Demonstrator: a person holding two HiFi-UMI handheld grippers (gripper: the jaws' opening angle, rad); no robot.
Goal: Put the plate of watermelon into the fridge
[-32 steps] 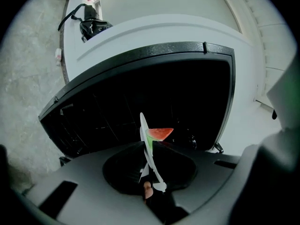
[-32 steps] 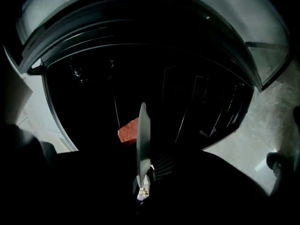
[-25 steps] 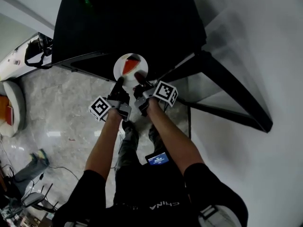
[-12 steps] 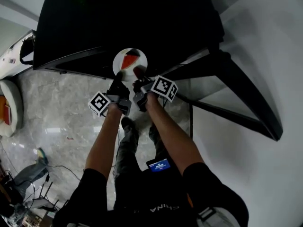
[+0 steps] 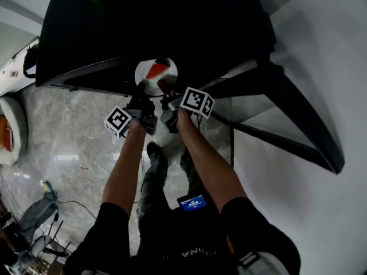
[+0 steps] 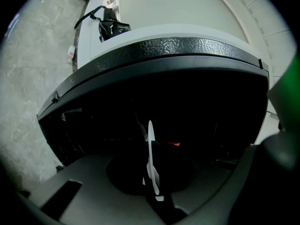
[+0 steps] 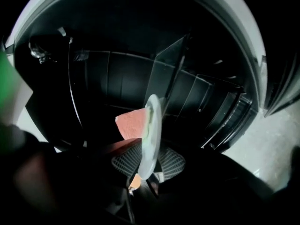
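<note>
You hold the plate [image 5: 147,79] of watermelon [image 5: 156,70] at the open fridge [image 5: 143,22] mouth, upper centre. The left claw [image 5: 140,89] and right claw [image 5: 164,88] are both clenched on its rim. Uneven hands could tilt it and slide the slice off.

The head view is bright and even. The pale floor [image 5: 74,148] carries soft glare patches at left, while the open fridge [image 5: 155,22] is a flat black mass with no detail inside. The white plate [image 5: 156,76] stands out sharply against it.

Both tool views are strongly fisheye, with bowed edges and black corners. In the left tool view the plate glows against near-total darkness, and the watermelon [image 6: 174,144] is only a red glint. The right tool view is dim. Faint shelf lines [image 7: 122,83] show there, the watermelon is dull pink, and a blurred green smear [image 7: 7,78] sits at the left edge.
</note>
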